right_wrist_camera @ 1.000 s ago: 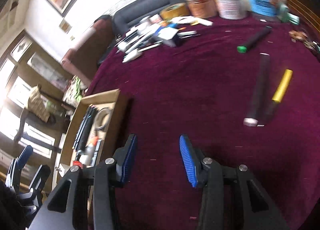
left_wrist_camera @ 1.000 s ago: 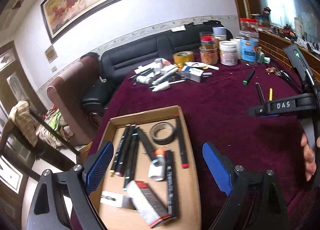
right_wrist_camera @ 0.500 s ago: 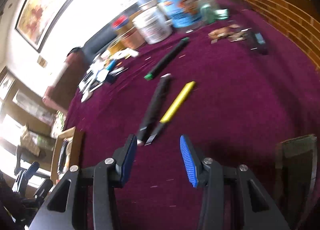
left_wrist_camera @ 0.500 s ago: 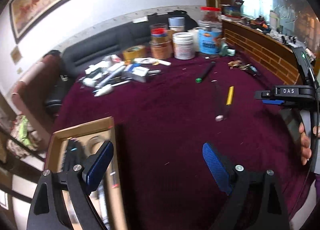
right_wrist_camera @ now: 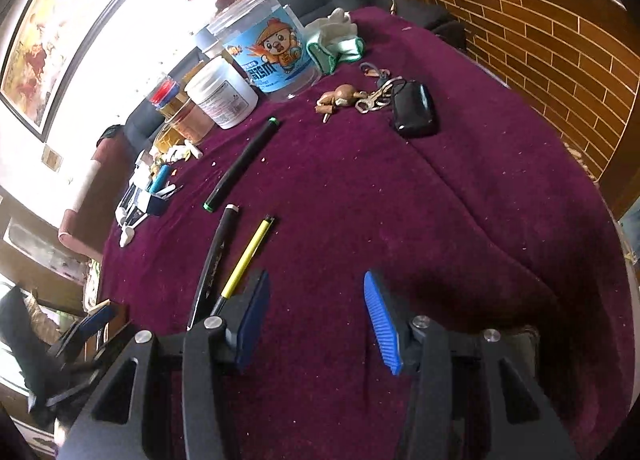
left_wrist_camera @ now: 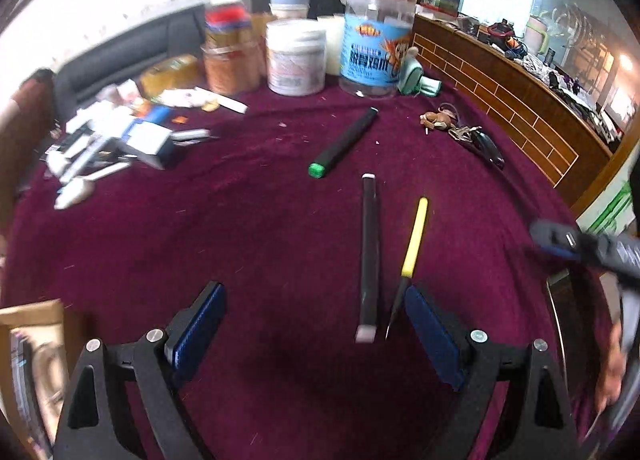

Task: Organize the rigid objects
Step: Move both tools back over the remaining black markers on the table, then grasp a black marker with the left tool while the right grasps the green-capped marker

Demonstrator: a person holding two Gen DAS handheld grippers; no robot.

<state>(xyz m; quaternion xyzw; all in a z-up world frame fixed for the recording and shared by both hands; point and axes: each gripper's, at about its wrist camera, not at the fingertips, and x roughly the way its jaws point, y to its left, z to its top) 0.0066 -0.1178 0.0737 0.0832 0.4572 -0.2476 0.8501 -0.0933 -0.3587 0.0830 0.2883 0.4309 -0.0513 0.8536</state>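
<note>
- On the table covered with a dark maroon velvet cloth (left_wrist_camera: 240, 244), the left gripper (left_wrist_camera: 314, 334) is hovering with its blue-padded fingers (left_wrist_camera: 430, 334) standing wide, nothing between the pads.
- A long black marker with a grey end cap (left_wrist_camera: 370, 256) is lying on the cloth between the left fingers' lines, nearer the right-hand pad; not touched.
- A slim yellow-barrelled pen with a dark tip (left_wrist_camera: 412, 244) is lying just beside the black marker, its tip close to the right-hand pad; contact cannot be told.
- A black marker with a green end cap (left_wrist_camera: 344, 142) is lying slanted further toward the far edge, apart from the other two.
- The right gripper (right_wrist_camera: 316, 320) is hanging over bare cloth with a middling gap, its jaws having just been opening, nothing between them; the yellow pen (right_wrist_camera: 246, 258) and black marker (right_wrist_camera: 214, 260) are lying just left of its left finger.
- Along the far edge, a clear plastic jar with a blue cartoon label (right_wrist_camera: 276, 60) and a white tub (right_wrist_camera: 220, 96) are standing together.
- A bunch of keys with a black fob and wooden charm (right_wrist_camera: 384, 100) is resting near the jar.
- At the table's near left corner, a brown cardboard tray (left_wrist_camera: 36, 340) is showing, blurred.
</note>
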